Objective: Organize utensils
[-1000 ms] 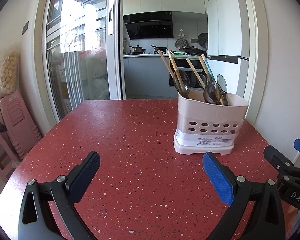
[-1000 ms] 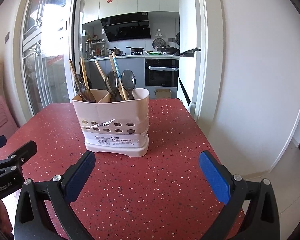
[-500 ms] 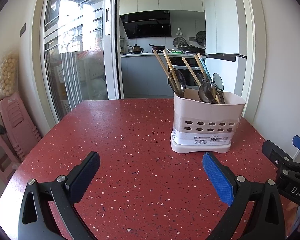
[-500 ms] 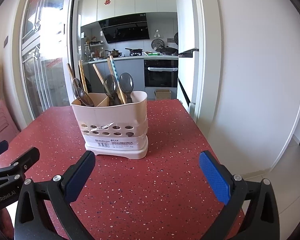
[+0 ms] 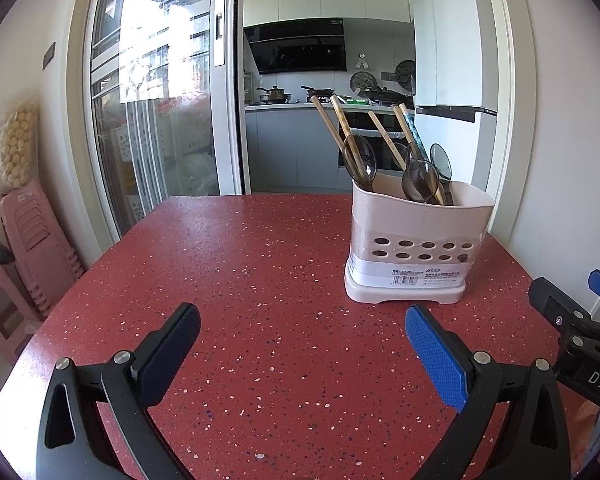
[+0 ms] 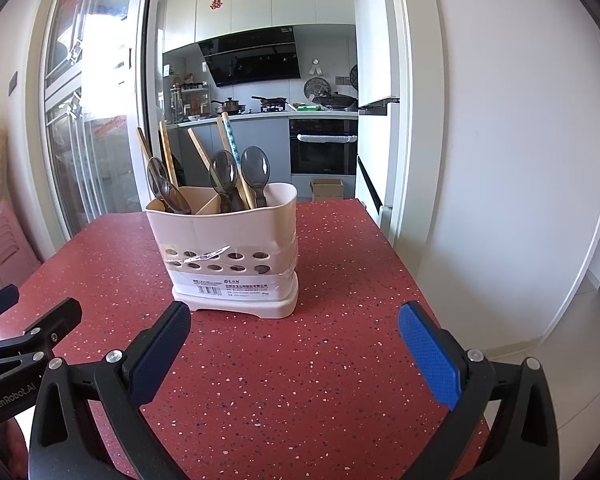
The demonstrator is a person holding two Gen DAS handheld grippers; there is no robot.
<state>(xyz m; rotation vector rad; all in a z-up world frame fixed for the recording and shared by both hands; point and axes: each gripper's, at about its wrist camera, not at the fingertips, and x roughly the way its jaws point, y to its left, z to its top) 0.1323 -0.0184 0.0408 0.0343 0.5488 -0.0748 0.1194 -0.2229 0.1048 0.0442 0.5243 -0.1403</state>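
Note:
A pale pink utensil holder (image 5: 416, 240) stands on the red speckled table (image 5: 240, 264), also in the right wrist view (image 6: 228, 252). Dark spoons (image 5: 360, 158) and wooden chopsticks (image 5: 332, 124) stand upright in its two compartments; they also show in the right wrist view as spoons (image 6: 224, 170) and chopsticks (image 6: 166, 148). My left gripper (image 5: 302, 326) is open and empty, near the table's front, left of the holder. My right gripper (image 6: 294, 326) is open and empty, just in front of the holder.
Each gripper shows at the edge of the other's view: the right one (image 5: 572, 320), the left one (image 6: 24, 340). Pink stacked stools (image 5: 32, 240) stand left of the table. A white wall (image 6: 500, 140) lies to the right. The kitchen doorway is behind.
Both views show the holder slightly farther away and lower; both grippers have drawn back a little. Jaws stay open.

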